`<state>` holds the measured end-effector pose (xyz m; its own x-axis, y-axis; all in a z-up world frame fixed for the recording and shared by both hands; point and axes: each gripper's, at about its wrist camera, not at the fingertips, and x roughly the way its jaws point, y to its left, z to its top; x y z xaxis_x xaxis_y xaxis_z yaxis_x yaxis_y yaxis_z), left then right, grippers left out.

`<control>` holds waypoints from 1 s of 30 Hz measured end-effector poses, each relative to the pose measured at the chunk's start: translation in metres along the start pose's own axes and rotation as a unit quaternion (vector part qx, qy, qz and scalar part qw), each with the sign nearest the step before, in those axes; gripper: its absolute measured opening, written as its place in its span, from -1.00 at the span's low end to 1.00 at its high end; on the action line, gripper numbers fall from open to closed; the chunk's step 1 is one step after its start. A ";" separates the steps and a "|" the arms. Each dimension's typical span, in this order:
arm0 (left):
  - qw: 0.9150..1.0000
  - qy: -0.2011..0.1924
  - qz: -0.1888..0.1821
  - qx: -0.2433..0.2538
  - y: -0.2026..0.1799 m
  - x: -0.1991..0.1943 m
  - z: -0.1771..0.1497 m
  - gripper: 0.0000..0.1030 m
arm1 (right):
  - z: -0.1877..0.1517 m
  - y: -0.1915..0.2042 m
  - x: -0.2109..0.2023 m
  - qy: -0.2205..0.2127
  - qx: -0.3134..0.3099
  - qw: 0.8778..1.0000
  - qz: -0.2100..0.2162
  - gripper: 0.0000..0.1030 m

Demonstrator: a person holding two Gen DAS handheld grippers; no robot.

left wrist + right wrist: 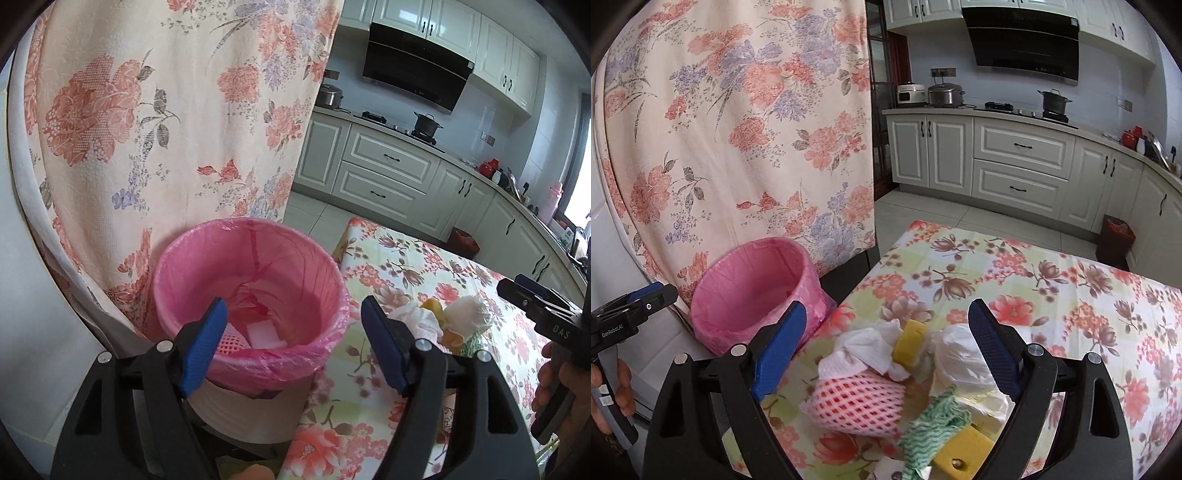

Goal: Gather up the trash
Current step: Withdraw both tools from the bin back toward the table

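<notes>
A white bin lined with a pink bag (251,295) stands beside the table's left edge; it also shows in the right wrist view (753,291). Inside lie a pink foam net (232,341) and a white block (264,334). My left gripper (293,347) is open and empty above the bin's near rim. My right gripper (888,347) is open and empty over a trash pile: a pink foam net (857,402), crumpled white tissue (868,347), a yellow sponge (910,341), a white plastic bag (960,358) and a green-white cloth (934,424).
The table has a floral cloth (1052,295). A floral curtain (166,129) hangs behind the bin. Kitchen cabinets (1015,162) with a stove and pots line the far wall. A dark bin (1115,236) stands on the floor by the cabinets.
</notes>
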<state>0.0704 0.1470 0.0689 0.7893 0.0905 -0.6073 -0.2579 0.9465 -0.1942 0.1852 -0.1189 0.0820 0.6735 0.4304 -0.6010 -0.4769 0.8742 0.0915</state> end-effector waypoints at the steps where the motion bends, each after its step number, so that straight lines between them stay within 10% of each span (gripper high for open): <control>1: 1.000 0.001 -0.003 0.002 -0.004 0.000 -0.002 0.41 | -0.003 -0.005 -0.003 0.000 0.004 1.000 -0.003 0.63; 30: 0.995 0.033 -0.066 0.061 -0.085 -0.005 -0.042 0.46 | -0.094 -0.097 -0.055 0.023 0.081 0.995 -0.058 0.64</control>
<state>0.0656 0.0529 0.0563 0.7721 -0.0537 -0.6332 -0.0824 0.9795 -0.1836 0.1415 -0.2487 0.0318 0.6908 0.3177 -0.6495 -0.2976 0.9436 0.1450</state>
